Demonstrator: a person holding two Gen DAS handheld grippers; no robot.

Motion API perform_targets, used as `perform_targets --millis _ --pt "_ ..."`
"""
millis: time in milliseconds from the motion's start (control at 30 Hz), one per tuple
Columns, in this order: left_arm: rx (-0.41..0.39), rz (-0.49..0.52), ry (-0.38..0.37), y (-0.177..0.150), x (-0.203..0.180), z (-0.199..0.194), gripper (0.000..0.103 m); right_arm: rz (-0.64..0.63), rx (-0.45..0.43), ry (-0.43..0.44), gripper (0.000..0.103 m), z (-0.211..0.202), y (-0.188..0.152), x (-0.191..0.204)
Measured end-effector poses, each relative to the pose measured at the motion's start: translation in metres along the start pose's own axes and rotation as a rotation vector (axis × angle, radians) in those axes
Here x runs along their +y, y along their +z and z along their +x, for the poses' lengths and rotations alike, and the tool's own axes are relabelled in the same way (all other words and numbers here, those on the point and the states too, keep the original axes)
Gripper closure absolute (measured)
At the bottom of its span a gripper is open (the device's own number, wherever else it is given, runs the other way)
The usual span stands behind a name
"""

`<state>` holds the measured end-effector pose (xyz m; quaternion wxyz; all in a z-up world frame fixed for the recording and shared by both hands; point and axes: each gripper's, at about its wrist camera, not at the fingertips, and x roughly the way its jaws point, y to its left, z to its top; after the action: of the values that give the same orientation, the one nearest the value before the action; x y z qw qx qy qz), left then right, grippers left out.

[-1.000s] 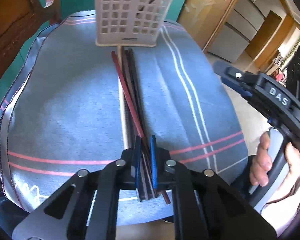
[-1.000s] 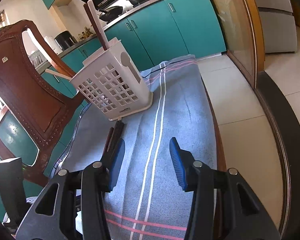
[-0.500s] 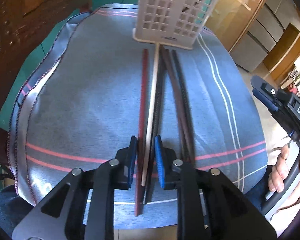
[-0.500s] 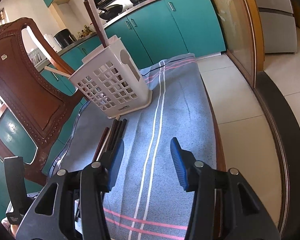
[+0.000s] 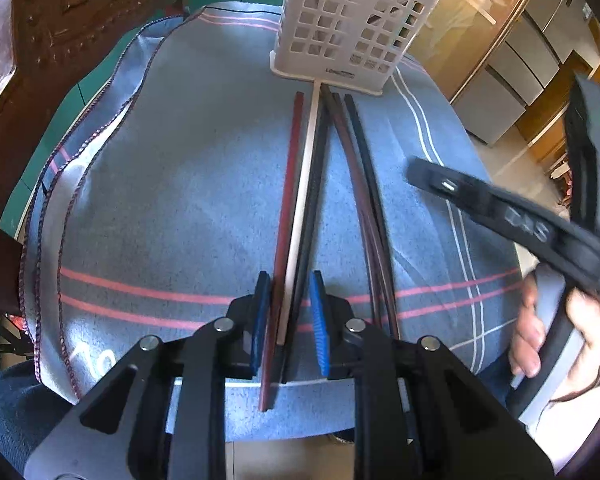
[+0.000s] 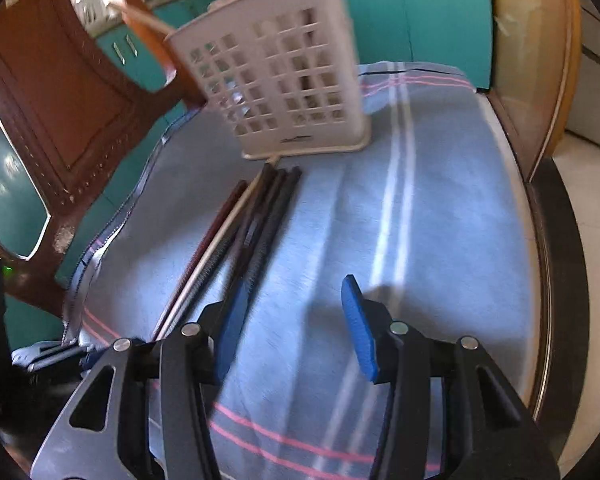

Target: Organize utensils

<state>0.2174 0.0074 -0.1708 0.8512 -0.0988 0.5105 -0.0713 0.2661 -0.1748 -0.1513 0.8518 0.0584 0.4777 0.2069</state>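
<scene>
Several chopsticks lie side by side on a blue striped cloth (image 5: pixel 180 184), pointing at a white lattice utensil basket (image 5: pixel 348 28) at the far end. My left gripper (image 5: pixel 288 312) is open low over their near ends, its jaws straddling a red chopstick (image 5: pixel 290 184), a cream one (image 5: pixel 305 168) and a black one (image 5: pixel 315 184). Two dark chopsticks (image 5: pixel 364 184) lie just right of it. My right gripper (image 6: pixel 292 320) is open and empty above the cloth (image 6: pixel 420 220), right of the chopsticks (image 6: pixel 236 236). The basket (image 6: pixel 284 88) holds a few sticks.
A carved wooden chair (image 6: pixel 60 92) stands at the left edge of the table. Teal cabinets (image 6: pixel 420 12) are behind the basket. The table's right edge (image 6: pixel 540 220) drops to a tiled floor. The right gripper's body (image 5: pixel 520 224) hangs at the right in the left wrist view.
My left gripper has opened its jaws and shifted left, from a dark pair to the red, cream and black sticks. My right gripper has moved forward and down, closer to the chopsticks.
</scene>
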Motion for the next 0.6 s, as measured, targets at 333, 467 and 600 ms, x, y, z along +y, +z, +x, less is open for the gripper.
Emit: perform_targets --millis 333,467,600 --pt "-0.041 0.002 -0.007 -0.003 0.005 -0.012 0.078 -0.093 0.103 -0.203 0.079 0.039 0.016 0.035" --pt "-0.042 -0.02 -0.002 -0.002 0.011 -0.009 0.078 -0.055 0.093 -0.18 0.091 0.034 0.014 0.022" --pt "-0.05 -0.036 -0.003 -0.001 0.014 -0.008 0.078 0.009 0.062 -0.134 0.097 0.018 0.011 0.002"
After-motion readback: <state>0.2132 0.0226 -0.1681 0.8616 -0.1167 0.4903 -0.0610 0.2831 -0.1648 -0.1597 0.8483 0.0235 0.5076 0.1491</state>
